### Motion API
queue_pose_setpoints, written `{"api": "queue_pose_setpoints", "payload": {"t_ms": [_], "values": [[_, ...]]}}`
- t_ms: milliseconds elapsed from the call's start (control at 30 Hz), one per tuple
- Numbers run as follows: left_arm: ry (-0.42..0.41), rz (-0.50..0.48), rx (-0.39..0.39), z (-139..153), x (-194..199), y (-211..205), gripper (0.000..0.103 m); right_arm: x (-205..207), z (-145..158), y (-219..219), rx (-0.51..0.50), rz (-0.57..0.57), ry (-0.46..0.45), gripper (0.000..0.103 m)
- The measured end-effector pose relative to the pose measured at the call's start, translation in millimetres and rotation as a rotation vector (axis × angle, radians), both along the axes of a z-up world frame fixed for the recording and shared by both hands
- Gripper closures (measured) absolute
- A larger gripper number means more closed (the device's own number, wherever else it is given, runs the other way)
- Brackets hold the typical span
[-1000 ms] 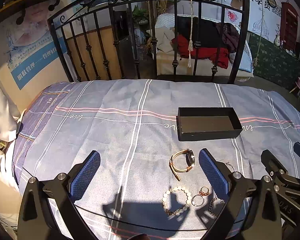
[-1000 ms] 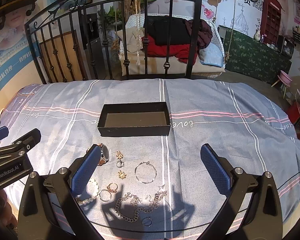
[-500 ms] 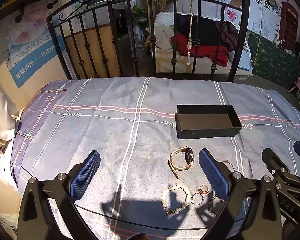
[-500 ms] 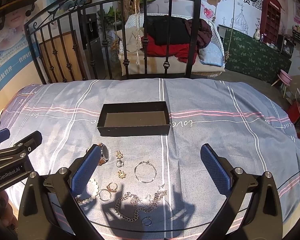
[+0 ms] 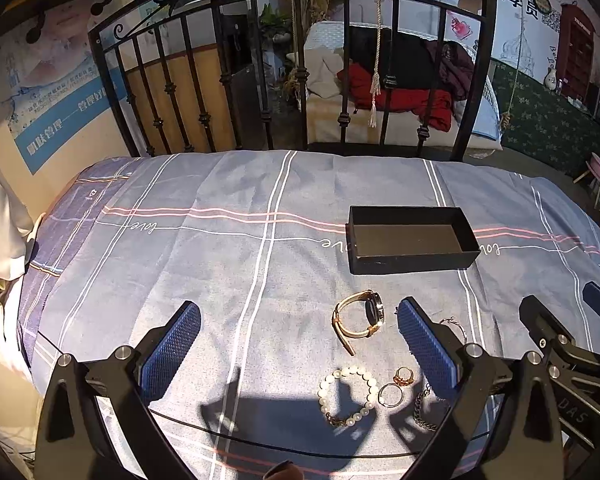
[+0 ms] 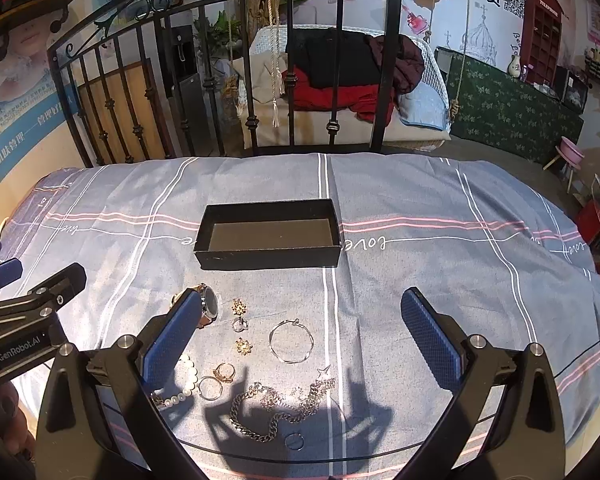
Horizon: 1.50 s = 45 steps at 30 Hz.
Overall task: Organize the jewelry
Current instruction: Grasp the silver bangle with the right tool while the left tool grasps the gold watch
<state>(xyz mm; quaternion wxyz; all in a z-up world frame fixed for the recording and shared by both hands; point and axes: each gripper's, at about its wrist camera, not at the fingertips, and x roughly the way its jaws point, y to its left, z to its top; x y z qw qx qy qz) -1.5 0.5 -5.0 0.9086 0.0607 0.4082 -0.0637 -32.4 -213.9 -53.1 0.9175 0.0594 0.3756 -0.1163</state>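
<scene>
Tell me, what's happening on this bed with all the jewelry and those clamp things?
A person holds two grippers above a bedspread, about to tidy jewelry into the black box, which looks empty. The left gripper and right gripper are both open and hold nothing. The watch, pearl bracelet, rings, thin bangle and chain all lie loose on the cloth in front of the box.

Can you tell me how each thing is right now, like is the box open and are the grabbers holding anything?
black box: open, empty, on the bedspread.
watch: on its side, outside the box.
pearl bracelet: flat on the bedspread.
chain necklace: loose heap.
thin bangle: lying flat.
left gripper: open, holding nothing.
right gripper: open, holding nothing.
</scene>
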Motion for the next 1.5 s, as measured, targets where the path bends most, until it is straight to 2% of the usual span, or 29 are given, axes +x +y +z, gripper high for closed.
{"api": "queue_pose_setpoints", "payload": {"t_ms": [300, 433, 567, 667, 800, 933, 1033, 1067, 1100, 1133, 1167, 1200, 1233, 1367, 1500], "values": [[0.027, -0.009, 0.021, -12, 3, -1, 0.006, 3, -12, 0, 0.006, 0.013, 0.027, 0.005], [0.104, 0.003, 0.032, -41, 10, 4, 0.006, 4, -47, -9, 0.079, 0.032, 0.107, 0.005], [0.176, -0.001, 0.043, -73, 14, 4, 0.006, 5, -82, -9, 0.068, 0.05, 0.184, 0.005], [0.235, -0.021, 0.001, -94, 20, 2, 0.006, 9, -100, -9, 0.069, 0.069, 0.211, 0.005], [0.281, -0.066, -0.016, -112, 33, -14, 0.006, 22, -119, -14, 0.1, 0.093, 0.243, 0.005], [0.335, -0.108, -0.03, -129, 55, -37, 0.006, 39, -138, -15, 0.083, 0.116, 0.279, 0.005], [0.364, -0.135, -0.016, -145, 69, -57, 0.007, 51, -151, -18, 0.095, 0.129, 0.307, 0.005], [0.38, -0.143, -0.009, -153, 74, -62, 0.009, 54, -155, -18, 0.105, 0.139, 0.312, 0.005], [0.402, -0.149, -0.003, -160, 78, -66, 0.017, 57, -159, -19, 0.111, 0.147, 0.315, 0.006], [0.43, -0.155, -0.004, -168, 81, -68, 0.025, 59, -161, -19, 0.115, 0.157, 0.315, 0.013], [0.428, -0.152, 0.016, -172, 81, -70, 0.029, 59, -162, -19, 0.111, 0.164, 0.309, 0.026], [0.403, -0.155, 0.03, -172, 81, -71, 0.037, 60, -161, -19, 0.1, 0.166, 0.302, 0.036], [0.384, -0.157, 0.052, -171, 80, -72, 0.044, 60, -159, -20, 0.106, 0.17, 0.293, 0.052], [0.357, -0.167, 0.074, -166, 77, -73, 0.07, 62, -154, -23, 0.137, 0.18, 0.29, 0.053], [0.322, -0.172, 0.042, -147, 71, -68, 0.071, 56, -136, -22, 0.132, 0.183, 0.246, 0.053]]}}
